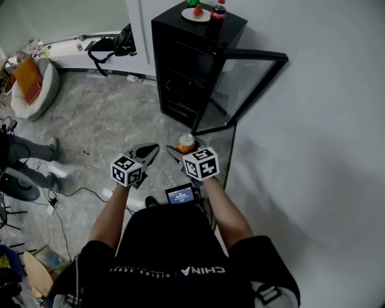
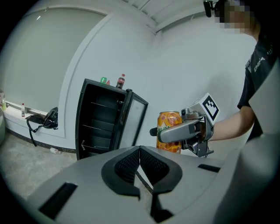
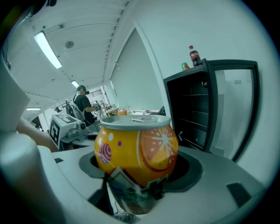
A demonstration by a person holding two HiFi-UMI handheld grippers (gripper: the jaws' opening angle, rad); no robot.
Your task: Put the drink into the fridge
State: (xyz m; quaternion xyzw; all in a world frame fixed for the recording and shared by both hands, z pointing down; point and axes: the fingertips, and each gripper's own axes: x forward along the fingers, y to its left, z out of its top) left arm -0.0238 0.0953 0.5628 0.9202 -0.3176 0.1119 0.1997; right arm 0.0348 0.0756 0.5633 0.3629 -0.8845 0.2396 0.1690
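Found fridge (image 1: 180, 72) open at front, door (image 1: 243, 90) swung wide toward wall (image 1: 313, 120). Noted wire shelves (image 2: 98, 127) cutting the cavity into low slots. Recorded bare floor (image 1: 120, 126) leading to the opening. Flagged door's near corner close ahead of can (image 1: 185, 143). Observed bottle (image 1: 217, 13) and plate (image 1: 191, 16) occupying fridge top.

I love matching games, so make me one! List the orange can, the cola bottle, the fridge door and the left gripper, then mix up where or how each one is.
1. orange can
2. cola bottle
3. fridge door
4. left gripper

A. swung open
B. shut, with nothing in it
C. held in the right gripper
D. standing on top of the fridge

Pairs: 1-C, 2-D, 3-A, 4-B
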